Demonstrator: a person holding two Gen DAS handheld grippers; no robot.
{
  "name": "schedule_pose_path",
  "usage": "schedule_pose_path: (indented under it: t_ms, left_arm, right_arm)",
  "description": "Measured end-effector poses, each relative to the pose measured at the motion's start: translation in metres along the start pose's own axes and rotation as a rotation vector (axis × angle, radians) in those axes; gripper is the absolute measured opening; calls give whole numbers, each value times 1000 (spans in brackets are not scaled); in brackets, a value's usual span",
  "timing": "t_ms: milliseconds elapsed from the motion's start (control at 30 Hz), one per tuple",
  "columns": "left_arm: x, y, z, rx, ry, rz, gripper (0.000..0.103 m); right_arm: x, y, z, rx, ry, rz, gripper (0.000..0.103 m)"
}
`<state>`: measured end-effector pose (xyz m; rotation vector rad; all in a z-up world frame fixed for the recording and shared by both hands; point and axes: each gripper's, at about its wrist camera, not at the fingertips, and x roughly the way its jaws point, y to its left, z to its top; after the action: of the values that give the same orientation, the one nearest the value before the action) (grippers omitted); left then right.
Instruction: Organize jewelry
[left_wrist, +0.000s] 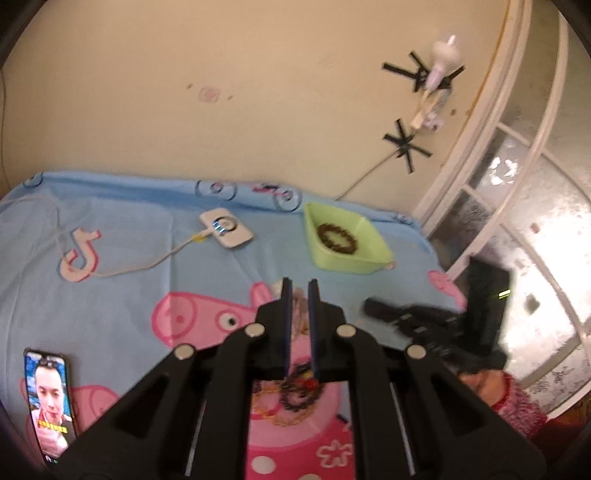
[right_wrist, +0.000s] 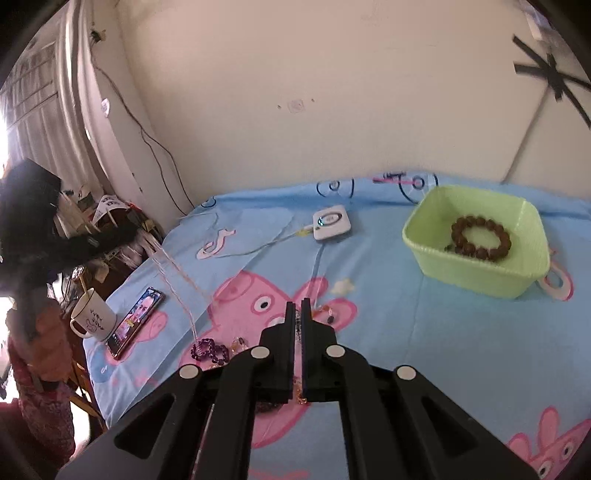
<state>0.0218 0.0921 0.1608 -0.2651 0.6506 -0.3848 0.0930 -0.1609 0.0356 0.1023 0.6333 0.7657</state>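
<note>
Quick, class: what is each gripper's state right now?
Left gripper: closed, holding a pale necklace strand.
Right gripper: closed on a thin beaded chain.

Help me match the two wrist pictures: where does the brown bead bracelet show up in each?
Left wrist: brown bead bracelet lies inside the green basket, upper centre-right, beyond the fingertips.
Right wrist: the bracelet lies in the same basket, at right.
Shared landmark: white charging device on the blue sheet.

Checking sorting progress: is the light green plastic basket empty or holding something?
Not empty. The light green plastic basket holds one brown round-bead bracelet, lying flat on its floor.
</note>
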Motion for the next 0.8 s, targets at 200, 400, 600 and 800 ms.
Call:
schedule_pose_path:
  t_ms: [200, 400, 600, 800]
  left_arm:
    - [1, -34, 16, 55, 4, -63, 7]
    - [13, -79, 41, 133, -1, -120, 7]
    - [26, -104, 49, 217, 0, -79, 7]
    - [58, -44, 14, 130, 136, 29, 7]
  right_arm:
    - [-9, 10, -3, 53, -25, 211, 0]
    - [-29, 27, 9, -17, -129, 198, 6]
    - [-29, 16, 6, -45, -124, 111, 57]
    - [21, 6, -8, -37, 160, 156, 26]
